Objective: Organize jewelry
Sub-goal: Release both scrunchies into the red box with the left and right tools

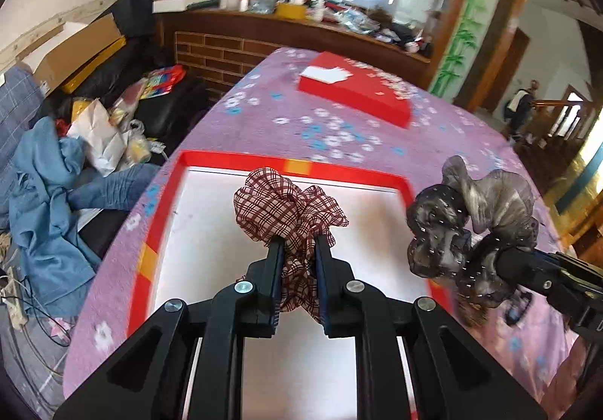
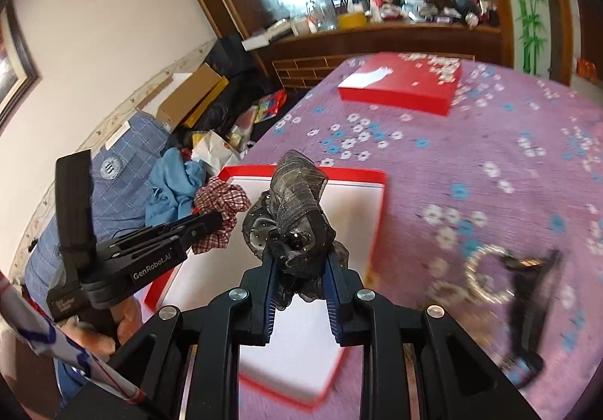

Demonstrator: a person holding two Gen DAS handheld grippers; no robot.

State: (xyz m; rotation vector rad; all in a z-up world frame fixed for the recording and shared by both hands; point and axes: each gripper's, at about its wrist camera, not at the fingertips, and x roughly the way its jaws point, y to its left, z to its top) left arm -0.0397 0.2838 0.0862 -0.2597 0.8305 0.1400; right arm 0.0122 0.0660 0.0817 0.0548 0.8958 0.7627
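Two scrunchies are in the air, one in each claw, both near the open red tray at the near end of the bed.

Nearest, the left claw is clenched on the plaid scrunchie, pinching a fold of its fabric so that the rest of the ruffle bunches out ahead of the fingertips. It hangs over the white floor of the red tray, roughly over the middle and towards the far rim.

Beside it, the right claw grips the grey scrunchie, a sheer dark one with small sparkles. From the left wrist view this one sits past the tray's right rim, over the purple flowered bedspread; the right wrist view puts it over the right part of the tray. So it seems to hang about at that rim, and the exact spot cannot be told.

The coming move probably turns on that: the plaid one has the tray straight below and needs only lowering and letting go, while the grey one likely has to travel left first.

On the bedspread to the right lie a beaded bracelet and a dark clip, both blurred.

Farther along, near the bed's far edge, rests the red lid with a white paper on it.
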